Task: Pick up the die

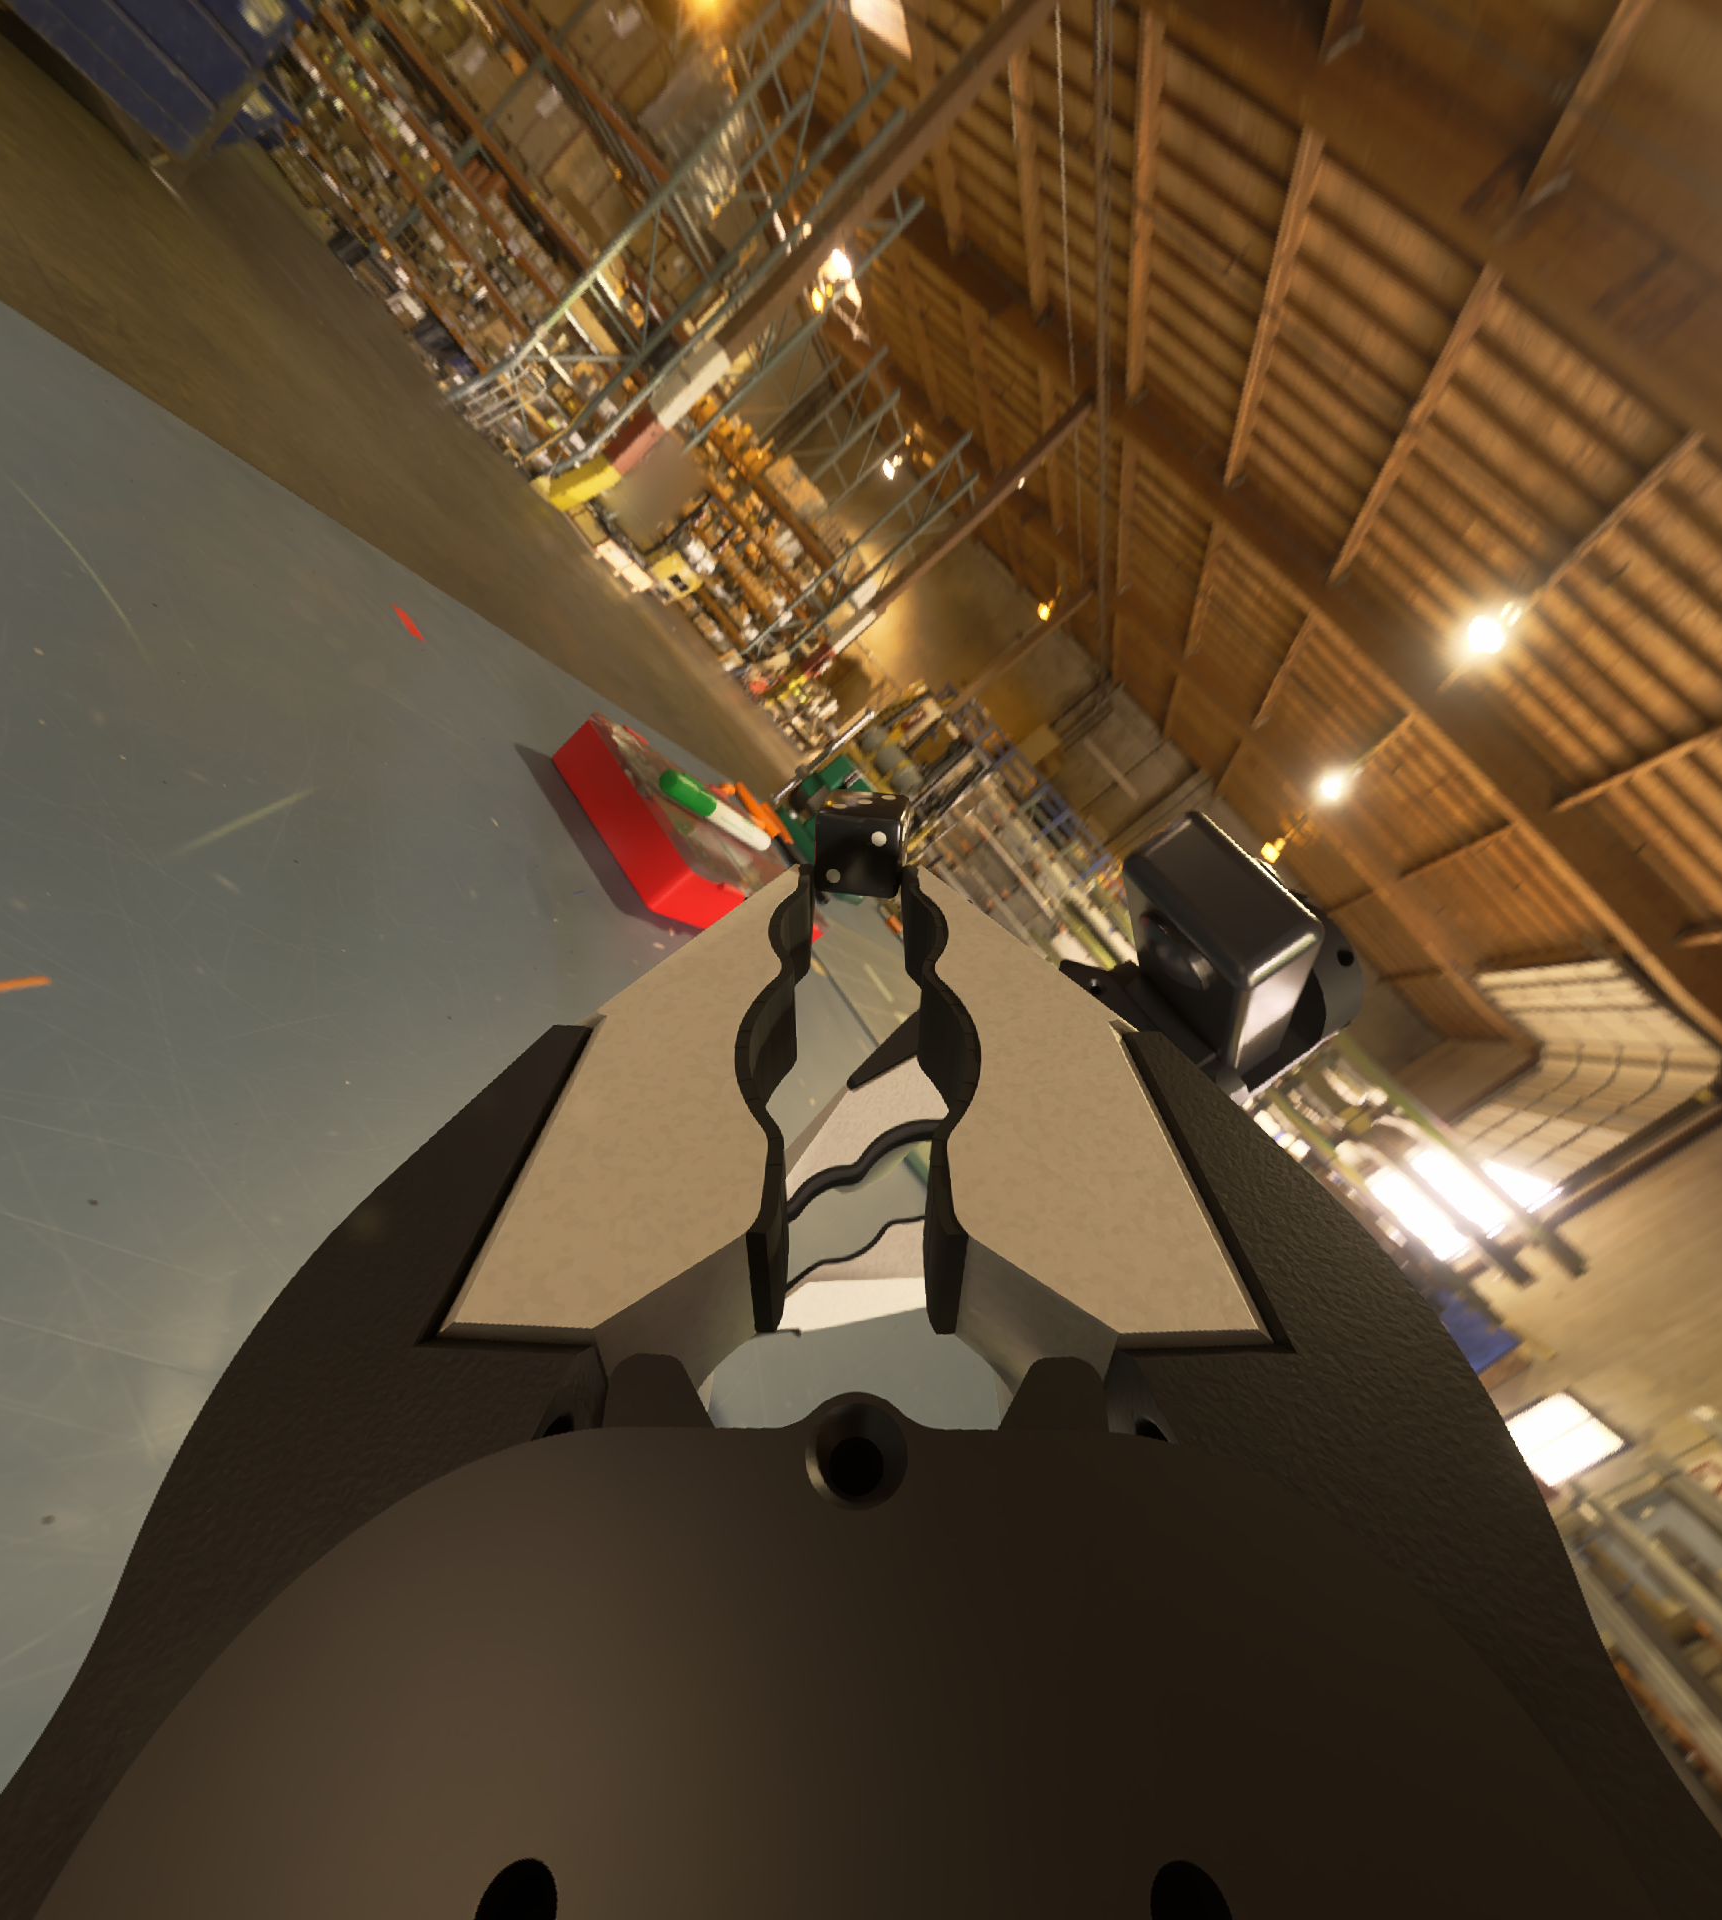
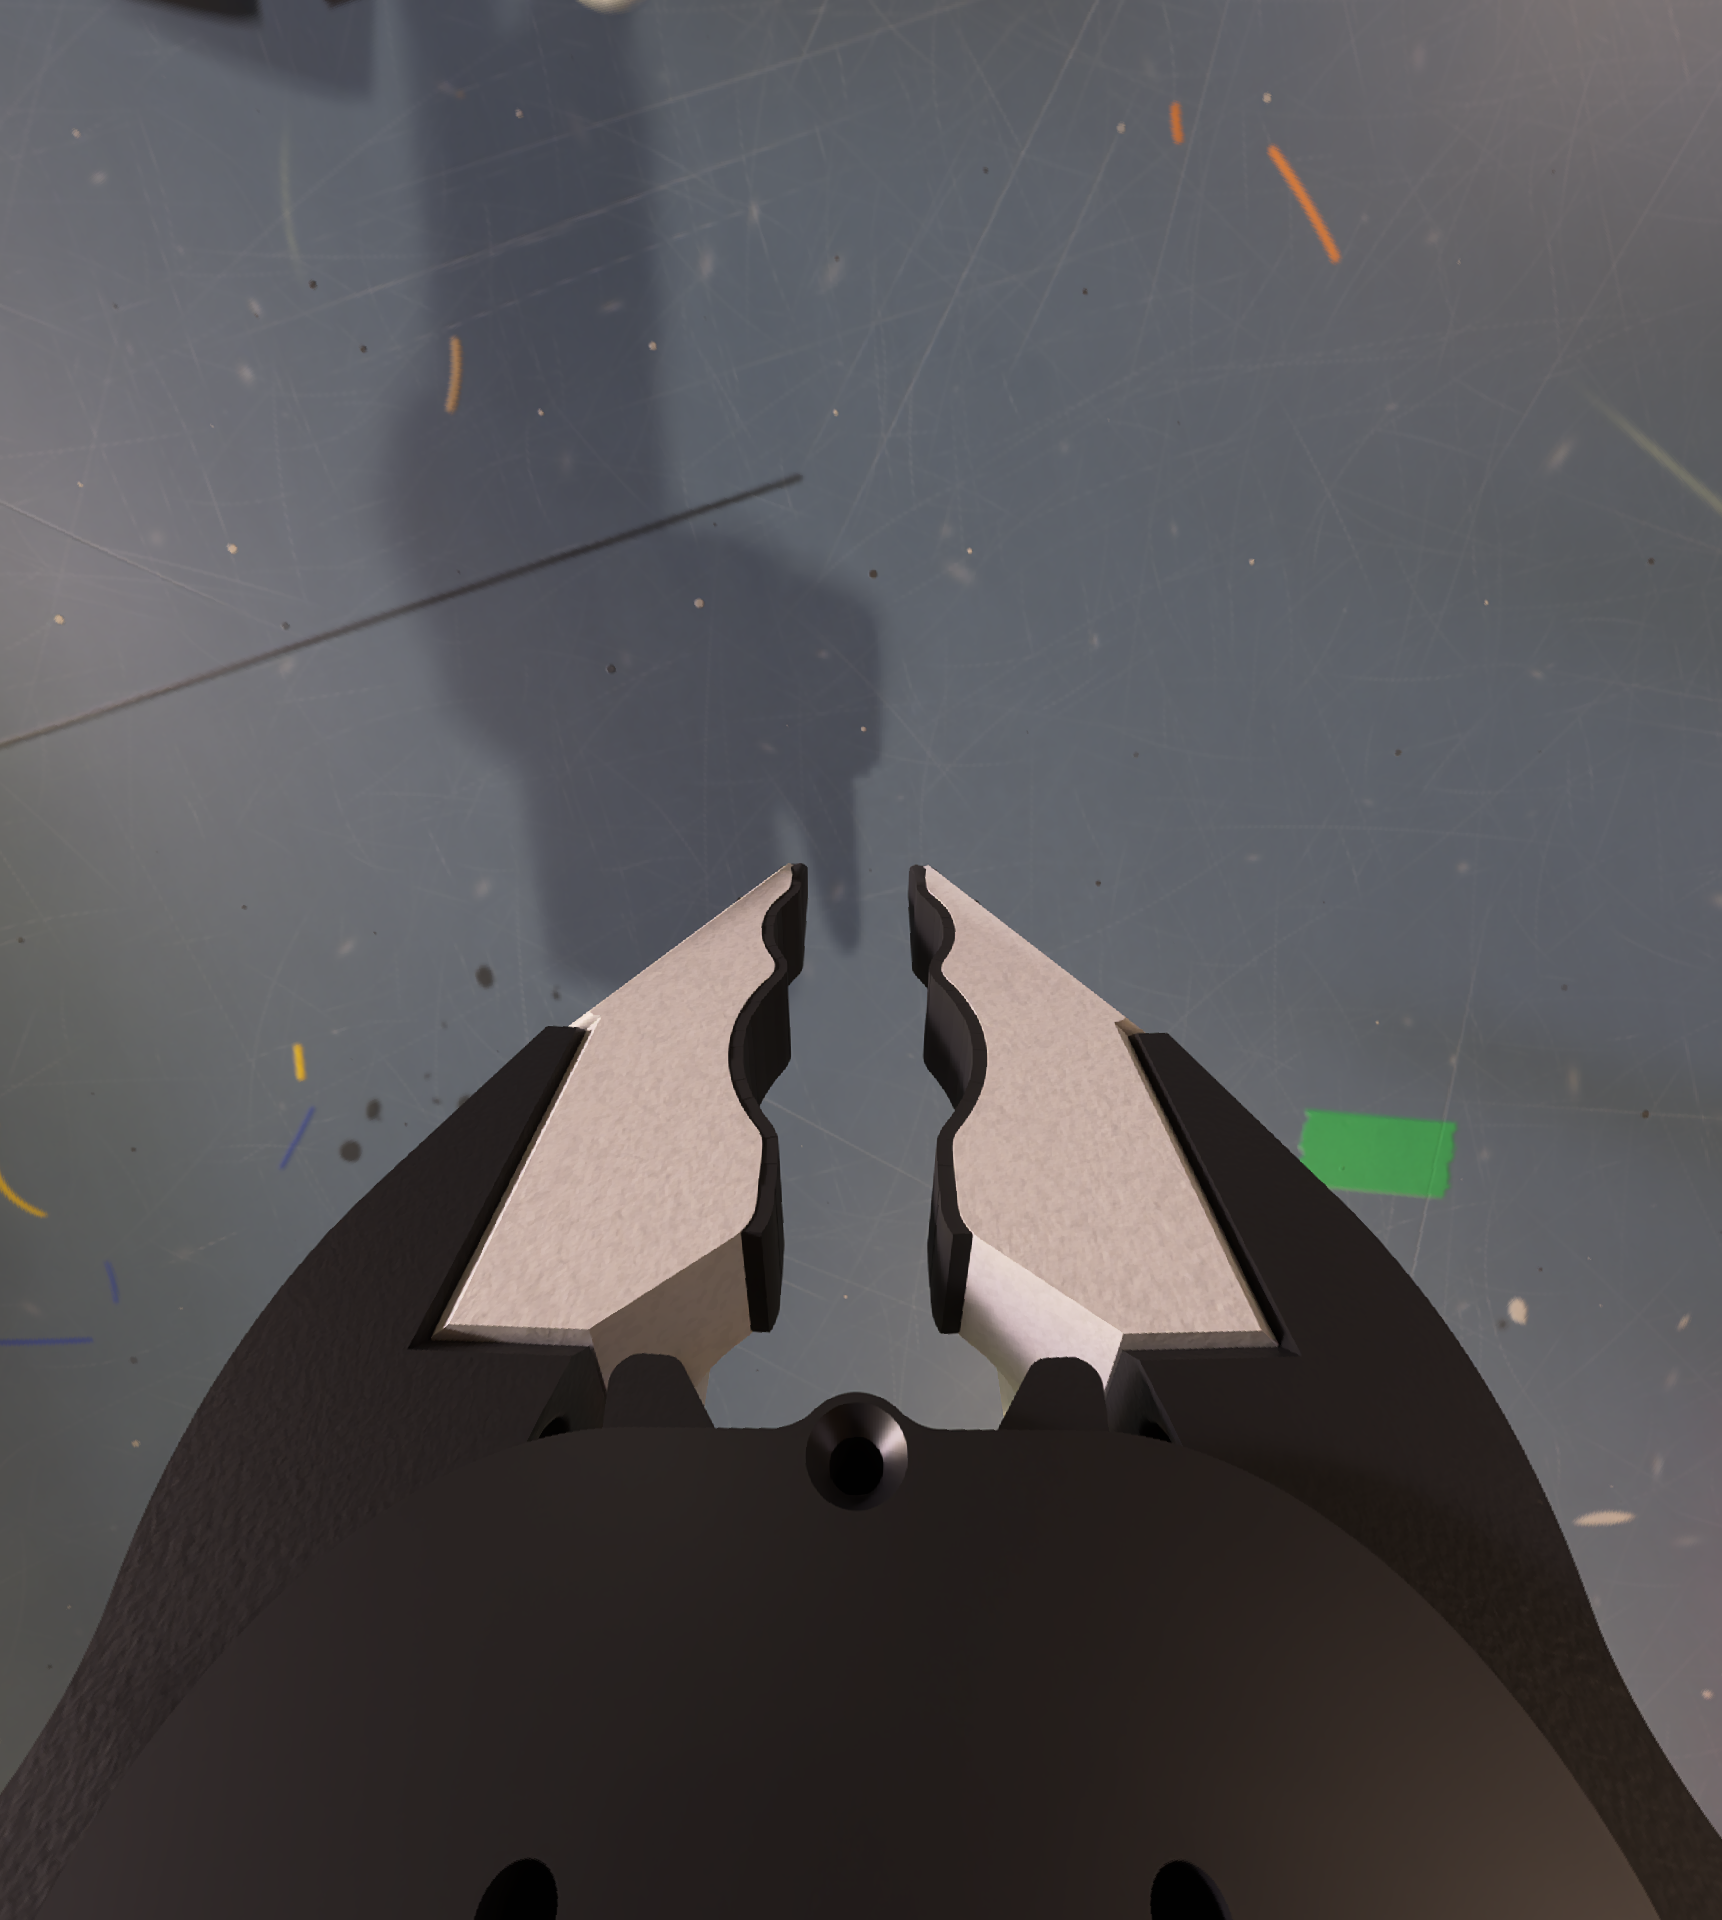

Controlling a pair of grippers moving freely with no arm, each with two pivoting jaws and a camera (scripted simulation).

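Note:
In the left wrist view a black die [image 1: 859,844] with white pips sits pinched between the tips of my left gripper [image 1: 857,881], which is shut on it and holds it up off the grey-blue table [image 1: 161,831]. The view is tilted, with the table at the left. The right gripper's black body [image 1: 1221,935] shows to the right of the die, a little farther off. In the right wrist view my right gripper [image 2: 857,894] points down at the bare scratched table [image 2: 1252,623]; its fingers stand a little apart with nothing between them.
A red flat box [image 1: 649,831] with a green-and-white marker [image 1: 711,808] and other small items lies on the table beyond the die. A green tape patch [image 2: 1376,1153] sits right of my right gripper. Gripper shadows fall on the table.

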